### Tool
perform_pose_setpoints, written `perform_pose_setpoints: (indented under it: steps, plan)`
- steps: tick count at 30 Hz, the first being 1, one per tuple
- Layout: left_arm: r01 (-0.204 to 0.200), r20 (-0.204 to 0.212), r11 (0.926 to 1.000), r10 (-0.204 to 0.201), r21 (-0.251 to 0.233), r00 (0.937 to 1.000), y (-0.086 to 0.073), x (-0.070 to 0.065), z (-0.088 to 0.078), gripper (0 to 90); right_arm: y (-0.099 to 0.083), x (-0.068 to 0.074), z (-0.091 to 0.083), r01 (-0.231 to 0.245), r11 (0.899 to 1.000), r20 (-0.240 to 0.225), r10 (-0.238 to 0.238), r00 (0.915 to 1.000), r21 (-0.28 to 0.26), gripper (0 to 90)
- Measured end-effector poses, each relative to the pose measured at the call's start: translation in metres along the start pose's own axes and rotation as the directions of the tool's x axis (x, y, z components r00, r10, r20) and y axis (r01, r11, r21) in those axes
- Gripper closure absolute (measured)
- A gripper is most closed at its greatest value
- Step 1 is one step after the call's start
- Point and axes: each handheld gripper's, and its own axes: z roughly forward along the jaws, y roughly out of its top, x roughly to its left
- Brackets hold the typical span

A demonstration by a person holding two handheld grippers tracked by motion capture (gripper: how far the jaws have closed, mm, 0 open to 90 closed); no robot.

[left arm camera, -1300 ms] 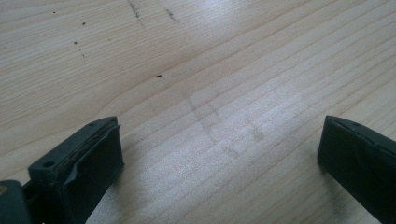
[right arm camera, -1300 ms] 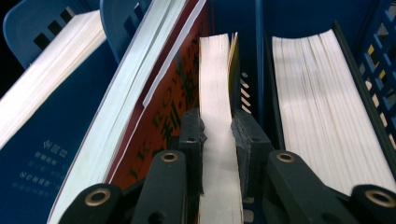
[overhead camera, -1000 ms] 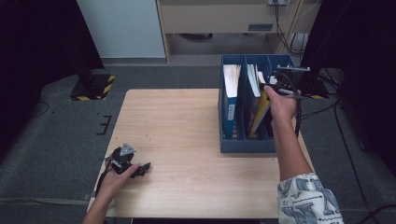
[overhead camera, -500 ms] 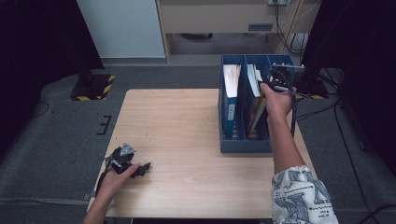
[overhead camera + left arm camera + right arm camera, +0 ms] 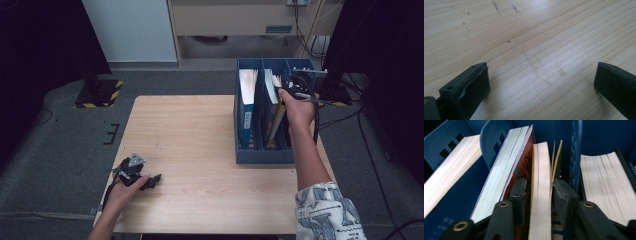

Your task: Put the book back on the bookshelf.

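Standing in the middle compartment of the blue file rack [image 5: 263,155], the pale-edged book [image 5: 540,195] sits between the right gripper [image 5: 538,192] jaws, which have just been opening; the pads flank its page edges, seemingly no longer pressing. Well away from the rack, the left gripper [image 5: 541,82] gapes wide over bare table [image 5: 529,30], holding nothing.

Right arm wears a short white sleeve [image 5: 327,210] with dark scribbled print at five o'clock. Both grippers are black; the left gripper [image 5: 150,181] carries a grey three-cornered plate, the right gripper [image 5: 300,92] trails a black cable.
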Motion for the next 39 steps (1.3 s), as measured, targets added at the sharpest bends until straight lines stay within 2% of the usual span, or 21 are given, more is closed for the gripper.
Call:
perform_pose_setpoints:
  steps: [20, 26, 33, 39]
  plan:
    - [0.000, 0.000, 1.0000, 0.000, 0.000, 1.0000, 0.000, 0.000, 0.000, 0.0, -0.007, -0.003, -0.038, 0.037, 0.999, -0.005, -0.038, 0.9993, -0.035, 36.2]
    - [0.004, 0.000, 1.0000, -0.004, 0.000, 1.0000, 0.000, 0.000, 0.000, 0.0, -0.016, -0.002, -0.053, 0.075, 0.996, -0.015, -0.076, 0.9970, -0.049, 30.5]
    - [0.000, -0.001, 1.0000, 0.000, 0.004, 1.0000, 0.000, 0.000, 0.000, 0.0, -0.028, -0.006, -0.068, 0.088, 0.995, -0.020, -0.089, 0.9958, -0.055, 25.4]
    - [0.000, -0.001, 1.0000, 0.000, 0.004, 1.0000, 0.000, 0.000, 0.000, 0.0, -0.037, -0.010, -0.073, 0.102, 0.994, -0.026, -0.103, 0.9943, -0.049, 22.9]
